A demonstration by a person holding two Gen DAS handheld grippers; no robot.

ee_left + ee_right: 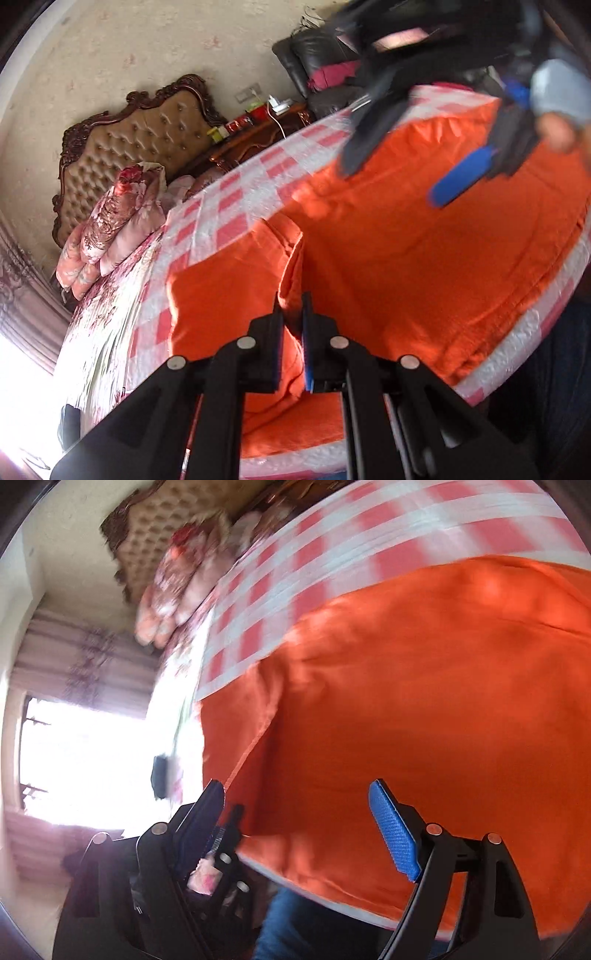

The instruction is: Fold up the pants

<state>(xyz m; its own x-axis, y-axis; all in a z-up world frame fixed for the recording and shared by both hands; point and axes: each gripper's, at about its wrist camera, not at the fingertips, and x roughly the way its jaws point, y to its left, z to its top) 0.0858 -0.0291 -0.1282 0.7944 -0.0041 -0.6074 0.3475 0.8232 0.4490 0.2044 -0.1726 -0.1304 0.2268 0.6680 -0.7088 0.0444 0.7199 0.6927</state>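
Observation:
Orange pants [388, 266] lie spread on a red-and-white checked cloth [236, 206] on the bed. My left gripper [293, 314] is shut on a raised fold of the orange fabric near the bed's front edge. My right gripper [299, 797] is open, its blue pad [395, 834] over the pants [424, 701], with nothing between the jaws. The right gripper also shows, blurred, in the left wrist view [399, 162], hovering above the far part of the pants.
A tufted headboard [140, 140] and floral pillows [110, 221] are at the bed's far end. A nightstand with clutter [255, 122] and a black chair [317, 62] stand behind. A bright window [85, 760] is at left.

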